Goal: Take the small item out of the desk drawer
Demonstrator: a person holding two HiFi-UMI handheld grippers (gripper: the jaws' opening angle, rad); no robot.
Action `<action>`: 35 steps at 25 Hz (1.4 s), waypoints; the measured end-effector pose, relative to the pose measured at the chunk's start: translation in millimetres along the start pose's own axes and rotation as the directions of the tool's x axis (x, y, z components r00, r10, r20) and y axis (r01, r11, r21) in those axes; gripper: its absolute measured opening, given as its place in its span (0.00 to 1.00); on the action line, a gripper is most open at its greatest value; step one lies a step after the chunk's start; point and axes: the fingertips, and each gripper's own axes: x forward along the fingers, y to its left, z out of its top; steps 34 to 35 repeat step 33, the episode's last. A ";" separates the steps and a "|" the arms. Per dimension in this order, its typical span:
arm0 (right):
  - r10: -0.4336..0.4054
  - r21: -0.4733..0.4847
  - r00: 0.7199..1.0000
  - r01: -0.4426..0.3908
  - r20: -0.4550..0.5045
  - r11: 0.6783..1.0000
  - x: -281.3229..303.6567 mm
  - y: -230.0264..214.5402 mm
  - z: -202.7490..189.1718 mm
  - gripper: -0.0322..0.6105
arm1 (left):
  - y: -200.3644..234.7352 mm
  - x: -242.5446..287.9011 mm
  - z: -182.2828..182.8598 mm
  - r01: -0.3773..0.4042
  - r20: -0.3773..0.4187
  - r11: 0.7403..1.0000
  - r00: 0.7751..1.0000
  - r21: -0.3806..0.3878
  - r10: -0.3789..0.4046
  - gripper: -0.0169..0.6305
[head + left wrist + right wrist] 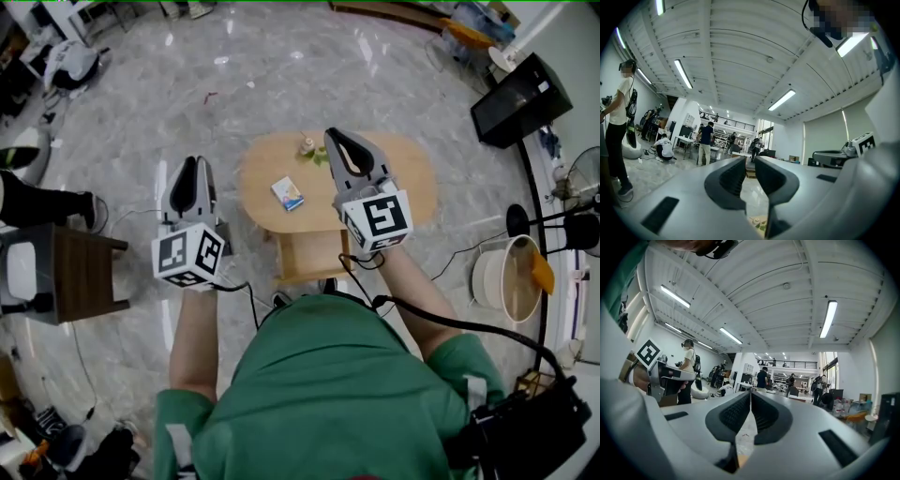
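An oval wooden table (412, 178) stands in front of me in the head view. A small blue and white box (288, 193) lies on its top, with a little ornament (307, 145) further back. Under the near edge a wooden drawer (309, 255) juts out toward me; its inside is hidden. My left gripper (192, 161) hangs left of the table, over the floor. In the left gripper view, my left gripper (750, 159) shows a narrow gap between its jaws, with nothing in it. My right gripper (336, 133) is held above the table's middle. Seen from its own camera, my right gripper (750, 392) is shut and empty.
A dark wooden stool (80, 272) stands at the left. A black box (520, 98), a fan (577, 173) and a white bucket (511, 281) are at the right. Cables trail over the marble floor (187, 84). Several people stand far off in both gripper views.
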 end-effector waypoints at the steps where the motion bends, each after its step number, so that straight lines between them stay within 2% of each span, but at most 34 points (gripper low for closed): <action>1: 0.001 0.001 1.000 -0.001 0.000 1.000 0.5 0.6 0.1 0.10 | 0.4 -0.4 -0.5 0.000 -0.001 1.000 1.000 -0.001 0.000 0.14; 19: 0.020 0.004 0.999 -0.020 -0.028 1.000 -8.5 5.5 -12.3 0.10 | -3.7 -11.8 -20.6 -0.012 -0.023 0.999 1.000 -0.036 0.012 0.14; 27: 0.036 0.001 0.999 -0.036 -0.037 0.999 -9.8 27.1 -15.3 0.10 | 4.7 -28.8 -28.5 -0.018 -0.036 0.999 0.999 -0.046 0.017 0.14; 35: 0.048 -0.002 0.998 -0.048 -0.033 0.999 -12.0 1.0 -14.4 0.10 | -13.7 -18.1 -29.4 -0.033 -0.043 0.999 0.999 -0.041 0.032 0.14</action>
